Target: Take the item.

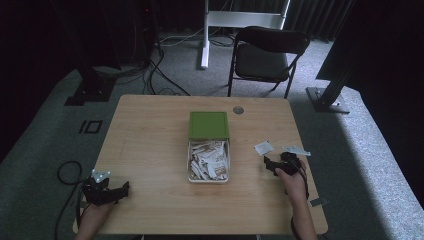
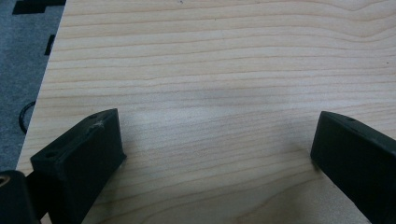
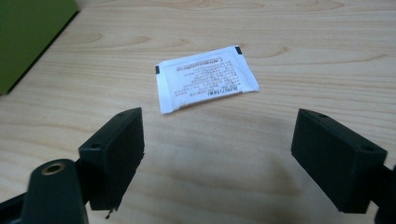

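A white box [image 1: 190,162] holding several small packets stands mid-table, its green lid [image 1: 209,125] lying just behind it. One white printed packet [image 1: 263,147] [image 3: 205,78] lies flat on the wood to the box's right. My right gripper [image 1: 272,164] [image 3: 217,154] is open just short of that packet, nothing between its jaws. Near the table's front left corner my left gripper [image 1: 122,189] [image 2: 217,149] stands open over bare wood.
The wooden table [image 1: 150,130] has a round grommet [image 1: 238,110] near its far edge. The green lid's edge [image 3: 32,37] shows at the upper left of the right gripper view. A black chair [image 1: 267,55] and cables stand on the carpet beyond the table.
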Demonstrator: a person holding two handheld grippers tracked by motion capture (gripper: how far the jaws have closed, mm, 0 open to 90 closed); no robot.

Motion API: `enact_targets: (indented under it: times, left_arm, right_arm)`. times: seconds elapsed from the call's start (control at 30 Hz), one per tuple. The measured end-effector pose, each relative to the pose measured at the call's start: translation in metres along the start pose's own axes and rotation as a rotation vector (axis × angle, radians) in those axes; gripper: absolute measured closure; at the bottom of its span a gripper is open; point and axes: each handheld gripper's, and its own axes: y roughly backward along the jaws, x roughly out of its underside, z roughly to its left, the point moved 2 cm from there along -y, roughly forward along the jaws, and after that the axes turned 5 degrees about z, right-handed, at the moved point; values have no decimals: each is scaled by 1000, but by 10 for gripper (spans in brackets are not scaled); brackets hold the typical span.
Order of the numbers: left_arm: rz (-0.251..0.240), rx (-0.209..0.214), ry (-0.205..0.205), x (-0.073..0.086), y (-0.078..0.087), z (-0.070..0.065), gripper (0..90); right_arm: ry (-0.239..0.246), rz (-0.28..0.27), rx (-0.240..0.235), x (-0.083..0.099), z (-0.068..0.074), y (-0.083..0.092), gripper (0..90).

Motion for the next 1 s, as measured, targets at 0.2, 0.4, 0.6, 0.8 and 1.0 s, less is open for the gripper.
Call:
enact_targets:
  times: [0.2, 0.4, 0.6, 0.8, 1.0]
  left_arm:
    - [0, 0, 0, 0, 0, 0, 28]
    - [0, 0, 0, 0, 0, 0, 28]
    - [0, 0, 0, 0, 0, 0, 28]
    - [0, 0, 0, 0, 0, 0, 28]
    - [1, 0, -2, 0, 0, 0, 28]
  right_arm:
    - [26, -6, -28, 8, 3, 14, 149]
    - [51, -7, -41, 16, 6, 23, 149]
    - [72, -8, -51, 24, 11, 33, 149]
    - [130, 12, -58, 34, 14, 40, 149]
    - [125, 13, -51, 44, 14, 46, 149]
